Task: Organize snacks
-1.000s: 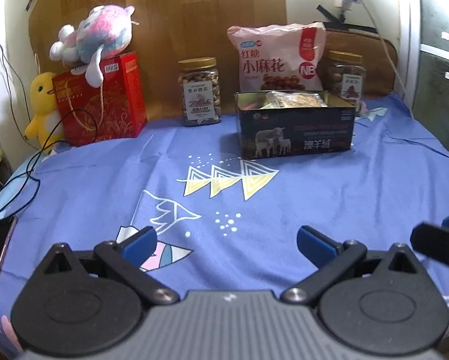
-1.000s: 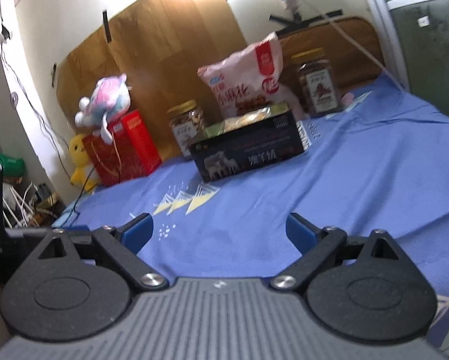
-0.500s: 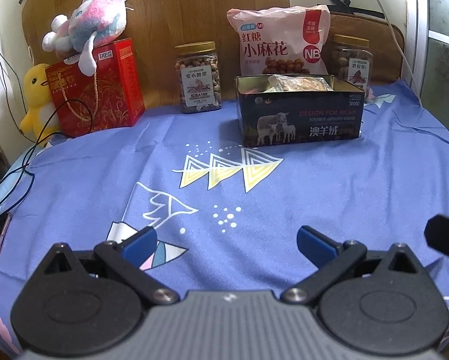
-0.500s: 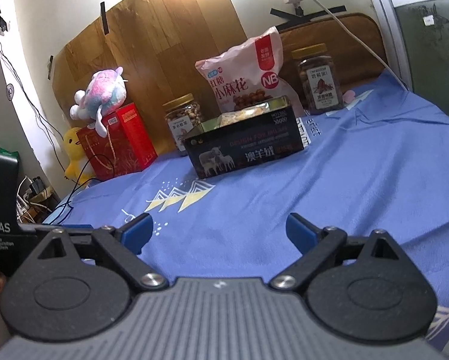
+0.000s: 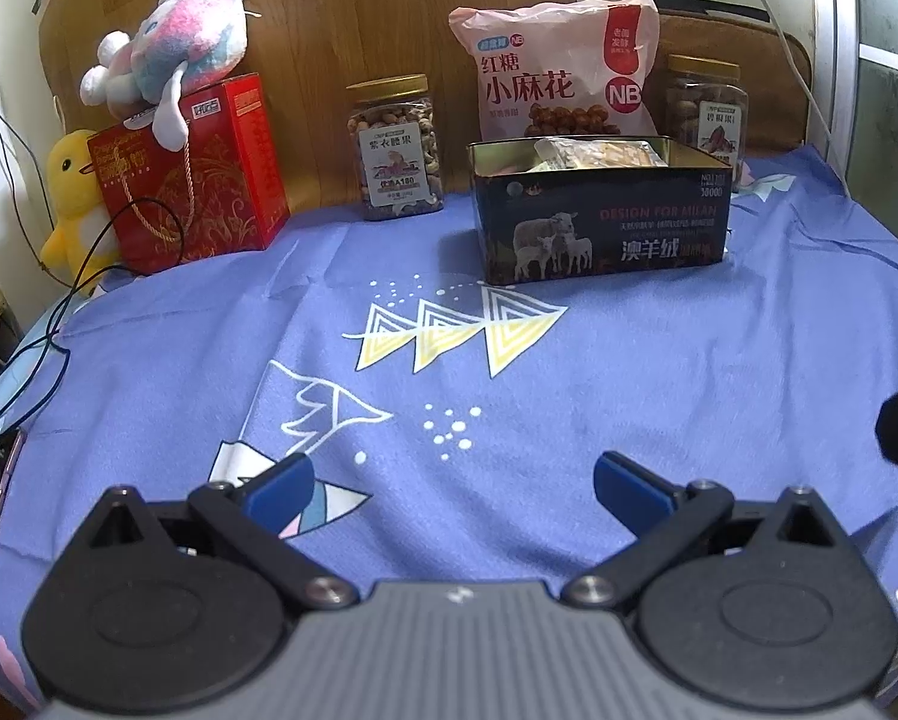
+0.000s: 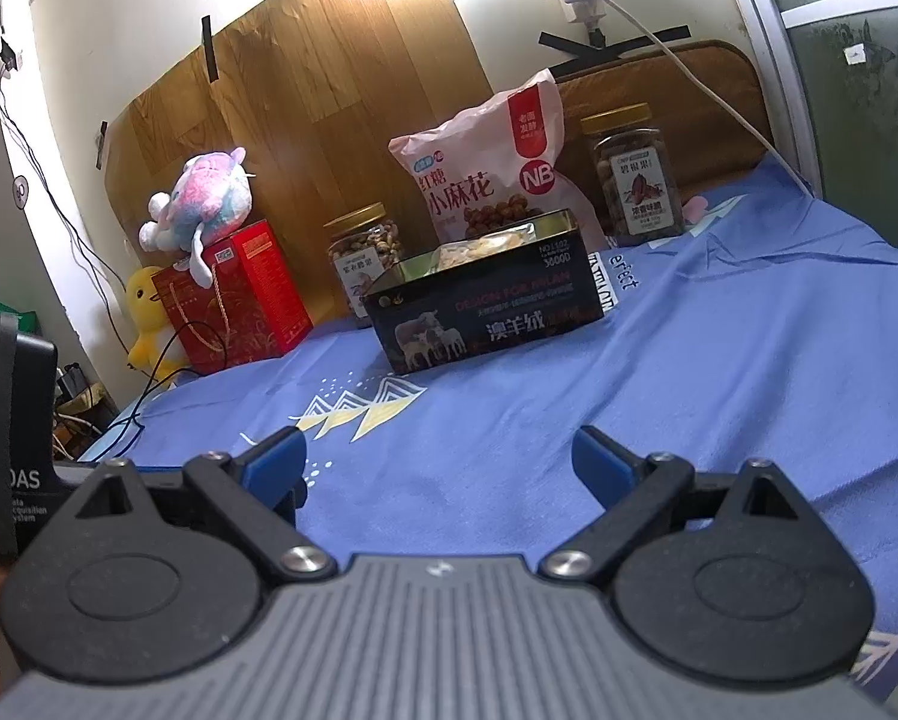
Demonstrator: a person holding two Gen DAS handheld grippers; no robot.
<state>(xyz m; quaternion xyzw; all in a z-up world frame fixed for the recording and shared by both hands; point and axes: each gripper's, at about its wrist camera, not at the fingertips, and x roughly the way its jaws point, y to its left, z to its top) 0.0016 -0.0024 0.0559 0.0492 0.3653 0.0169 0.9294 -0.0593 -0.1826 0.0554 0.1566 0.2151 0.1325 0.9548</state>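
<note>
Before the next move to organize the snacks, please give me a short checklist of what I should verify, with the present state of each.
1. Left gripper open, holding nothing: ok.
2. Right gripper open, holding nothing: ok.
3. Tin box lid off, top reachable: ok.
4. Room left inside the tin box: cannot tell.
5. Blue cloth between grippers and tin box free of obstacles: ok.
6. Cashew jar upright, lid on: ok.

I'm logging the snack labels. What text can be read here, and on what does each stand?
"红糖 小麻花", "NB": pink snack bag
"DESIGN FOR MILAN", "澳羊绒": dark tin box
"紫衣腰果", "A180": left nut jar
"碧根果": right nut jar
"erfect": tablecloth
Red gift box: print too blurred to read.
</note>
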